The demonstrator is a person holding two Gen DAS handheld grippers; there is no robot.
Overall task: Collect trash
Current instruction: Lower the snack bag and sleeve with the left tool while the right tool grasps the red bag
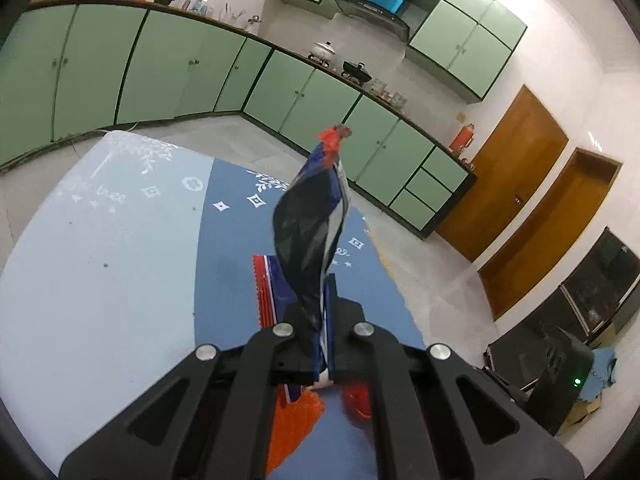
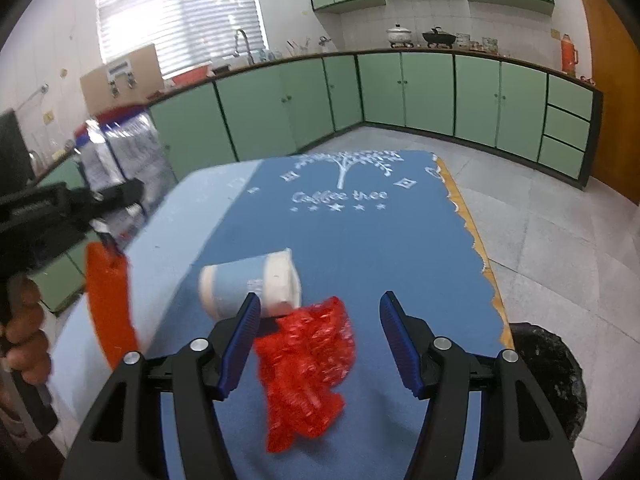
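My left gripper (image 1: 323, 320) is shut on a crumpled blue, red and silver snack bag (image 1: 310, 232), which sticks up from the jaws above the table. The same gripper (image 2: 120, 196) and bag (image 2: 116, 152) show at the left of the right wrist view, held in a hand. My right gripper (image 2: 320, 316) is open just above a crumpled red plastic wrapper (image 2: 308, 372) lying on the blue tablecloth (image 2: 380, 248). A light blue paper cup (image 2: 252, 286) lies on its side, touching the wrapper's far end and close to my left finger (image 2: 240, 344).
A black-lined trash bin (image 2: 548, 376) stands on the floor off the table's right edge. Green cabinets (image 2: 400, 92) line the walls. Black cases and a box (image 1: 560, 368) sit on the floor beside the table.
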